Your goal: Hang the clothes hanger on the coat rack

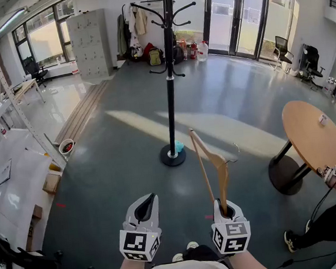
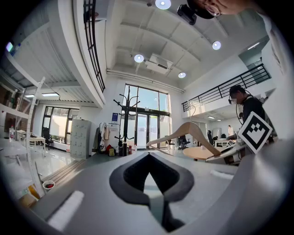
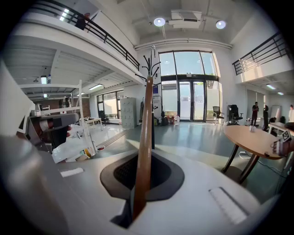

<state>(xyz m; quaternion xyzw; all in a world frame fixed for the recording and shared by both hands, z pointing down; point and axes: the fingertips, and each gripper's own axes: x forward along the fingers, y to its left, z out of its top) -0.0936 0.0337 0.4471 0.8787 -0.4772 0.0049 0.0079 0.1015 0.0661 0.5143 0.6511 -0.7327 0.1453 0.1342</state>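
The pale wooden clothes hanger (image 1: 222,176) stands upright in the right gripper (image 1: 224,207), whose jaws are clamped on one arm's end, well short of the black metal coat rack (image 1: 168,77) mid-floor. It looks light, stiff and smooth, so it may pivot. The left gripper (image 1: 145,209) is closed and empty.

Bright daylight through glass doors (image 1: 236,12); floor (image 1: 149,124) glare; fisheye edges.

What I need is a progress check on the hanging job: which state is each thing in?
Right gripper: shut on one end of the wooden hanger.
Wooden hanger: held up, not on the rack.
Left gripper: shut, empty.
Coat rack: upright, apart from the hanger.
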